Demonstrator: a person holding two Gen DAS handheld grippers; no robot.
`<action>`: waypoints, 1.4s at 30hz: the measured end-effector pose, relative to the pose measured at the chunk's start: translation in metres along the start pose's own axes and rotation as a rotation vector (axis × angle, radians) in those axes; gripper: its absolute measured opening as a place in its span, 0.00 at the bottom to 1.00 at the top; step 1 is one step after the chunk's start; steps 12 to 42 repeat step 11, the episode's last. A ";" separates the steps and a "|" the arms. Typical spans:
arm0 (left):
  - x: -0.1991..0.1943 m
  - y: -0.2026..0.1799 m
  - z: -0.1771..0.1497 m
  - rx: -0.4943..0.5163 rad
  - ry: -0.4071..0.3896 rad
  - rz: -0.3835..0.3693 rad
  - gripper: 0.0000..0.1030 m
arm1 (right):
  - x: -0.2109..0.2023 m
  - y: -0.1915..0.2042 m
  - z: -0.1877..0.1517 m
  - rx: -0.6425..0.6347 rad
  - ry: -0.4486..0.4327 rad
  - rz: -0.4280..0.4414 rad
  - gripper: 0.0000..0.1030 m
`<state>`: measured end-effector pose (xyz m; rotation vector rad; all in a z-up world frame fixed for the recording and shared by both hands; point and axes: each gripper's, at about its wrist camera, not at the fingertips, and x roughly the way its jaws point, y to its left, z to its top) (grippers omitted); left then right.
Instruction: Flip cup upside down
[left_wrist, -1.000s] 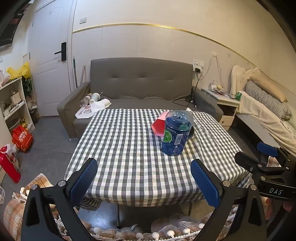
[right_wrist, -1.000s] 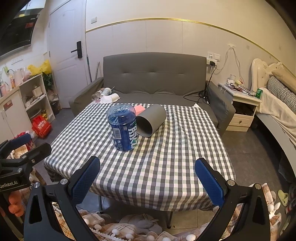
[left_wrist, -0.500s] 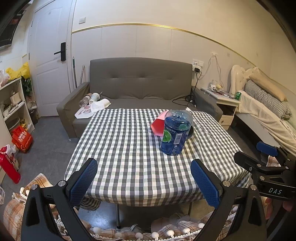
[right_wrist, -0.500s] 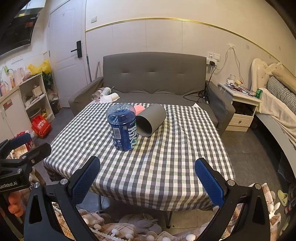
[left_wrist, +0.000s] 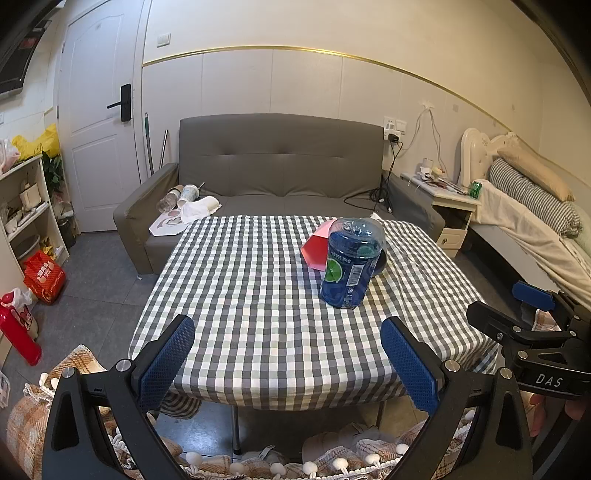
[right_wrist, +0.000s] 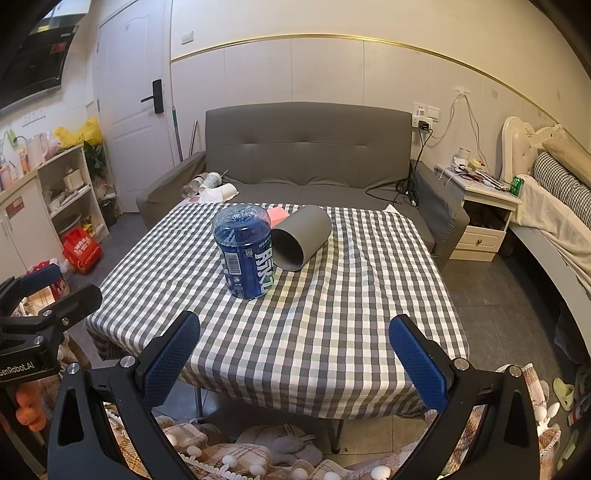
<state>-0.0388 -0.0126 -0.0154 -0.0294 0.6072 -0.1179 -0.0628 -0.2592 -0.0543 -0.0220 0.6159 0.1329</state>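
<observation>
My right tool (right_wrist: 293, 350) hangs released at the bottom of its frame, fingers spread wide, short of the near edge of the checked tabletop (right_wrist: 332, 332). My left tool (left_wrist: 288, 356) is likewise released and holds nothing. The grey cup (right_wrist: 301, 236) lies on its side at centre frame in the right view, just beside the blue jar (right_wrist: 245, 254), which sits to its left. Its long axis runs from upper right to lower left, mouth toward me. In the left view the jar (left_wrist: 351, 262) hides nearly all of it, so I judge the right tool has the clearer line.
</observation>
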 end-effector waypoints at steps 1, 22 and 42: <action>0.000 0.000 0.000 0.000 0.000 0.000 1.00 | 0.001 0.000 0.001 -0.001 0.001 0.001 1.00; 0.002 0.000 -0.003 0.004 0.005 0.015 1.00 | 0.001 0.000 0.001 0.000 0.001 0.001 1.00; 0.002 0.000 -0.003 0.004 0.005 0.015 1.00 | 0.001 0.000 0.001 0.000 0.001 0.001 1.00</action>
